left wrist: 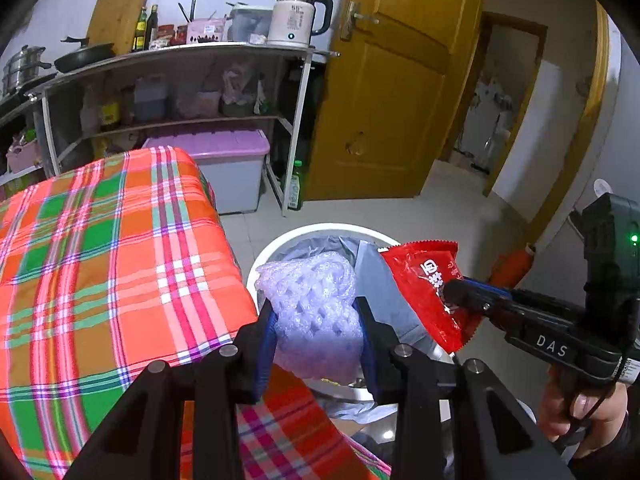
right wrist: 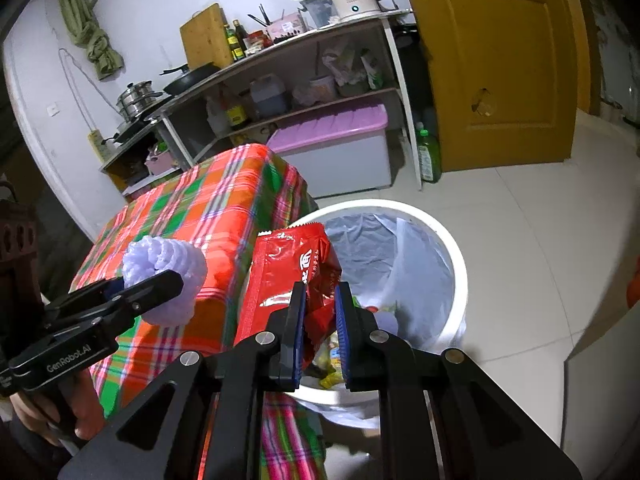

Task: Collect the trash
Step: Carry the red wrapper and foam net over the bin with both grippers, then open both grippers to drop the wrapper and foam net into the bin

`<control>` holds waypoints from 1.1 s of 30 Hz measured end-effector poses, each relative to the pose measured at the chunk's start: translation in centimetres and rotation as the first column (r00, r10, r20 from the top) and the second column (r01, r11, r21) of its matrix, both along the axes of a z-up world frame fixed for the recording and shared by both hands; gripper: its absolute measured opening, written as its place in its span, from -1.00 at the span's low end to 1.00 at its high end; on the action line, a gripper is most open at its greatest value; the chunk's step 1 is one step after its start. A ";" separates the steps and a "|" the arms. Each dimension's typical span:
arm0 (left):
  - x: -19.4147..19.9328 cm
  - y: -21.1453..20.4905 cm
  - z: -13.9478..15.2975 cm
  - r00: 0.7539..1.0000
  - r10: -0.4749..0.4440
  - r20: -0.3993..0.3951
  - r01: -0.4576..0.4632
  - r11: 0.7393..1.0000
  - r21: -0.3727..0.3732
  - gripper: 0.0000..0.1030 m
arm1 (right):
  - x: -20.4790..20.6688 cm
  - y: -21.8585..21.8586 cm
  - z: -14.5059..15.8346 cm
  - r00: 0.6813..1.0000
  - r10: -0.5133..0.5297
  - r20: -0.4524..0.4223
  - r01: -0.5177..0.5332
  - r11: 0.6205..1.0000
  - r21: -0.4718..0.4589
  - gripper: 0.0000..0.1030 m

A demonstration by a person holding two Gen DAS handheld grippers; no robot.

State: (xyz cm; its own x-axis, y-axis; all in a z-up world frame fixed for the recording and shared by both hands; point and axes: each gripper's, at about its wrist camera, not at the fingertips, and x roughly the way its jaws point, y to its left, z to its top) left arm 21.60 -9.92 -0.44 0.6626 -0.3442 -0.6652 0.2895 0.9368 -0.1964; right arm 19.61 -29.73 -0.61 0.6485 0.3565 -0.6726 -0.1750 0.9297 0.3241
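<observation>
Gripping a foam net [left wrist: 316, 316] over the bin [left wrist: 264, 252], the left gripper [left wrist: 316, 330] has its jaws clamped on it. Right wrist view: right gripper [right wrist: 320, 320] jaws pinch a red wrapper [right wrist: 280, 276] above the bin's rim, beside the tabletop [right wrist: 192, 200].

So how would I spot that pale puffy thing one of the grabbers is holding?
Find the plaid-covered table and the white trash bin beside it. The left gripper holds a lavender foam fruit net there: soft, mesh-patterned, unlike the glossy red snack wrapper alongside.

Glossy red foil wrapper [right wrist: 288, 276], soft foam netting [left wrist: 316, 312], woven plaid cloth [left wrist: 100, 260]
</observation>
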 end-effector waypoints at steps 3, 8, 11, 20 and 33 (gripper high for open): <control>0.7 -0.4 -0.8 1.000 -0.007 -0.019 0.007 1.000 0.003 -0.27 | 0.6 -0.3 -0.6 1.000 -0.008 -0.017 0.008 1.000 0.000 -0.71; 1.9 -0.9 -2.2 0.998 -0.013 -0.054 0.013 1.000 0.009 -0.26 | 1.3 -0.6 -1.5 0.999 -0.024 -0.044 0.024 1.000 -0.003 -0.71; 2.7 -1.3 -3.0 0.997 -0.017 -0.079 0.017 1.000 0.011 -0.26 | 1.9 -0.9 -2.2 0.998 -0.031 -0.063 0.031 1.000 -0.002 -0.71; 4.2 -2.3 -4.6 0.989 -0.028 -0.143 0.031 0.999 0.018 -0.22 | 2.9 -1.5 -4.2 0.993 -0.038 -0.113 0.038 0.999 -0.007 -0.69; 4.6 -2.5 -5.4 0.984 -0.037 -0.176 0.037 0.999 0.000 0.00 | 2.8 -1.7 -4.5 0.993 -0.045 -0.110 0.045 0.999 0.001 -0.36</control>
State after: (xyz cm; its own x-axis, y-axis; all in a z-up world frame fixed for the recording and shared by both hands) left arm 26.22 -12.45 -5.80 0.5218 -0.3638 -0.7716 0.2853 0.9268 -0.2440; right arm 22.40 -31.41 -5.14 0.5860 0.3308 -0.7397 -0.0959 0.9348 0.3421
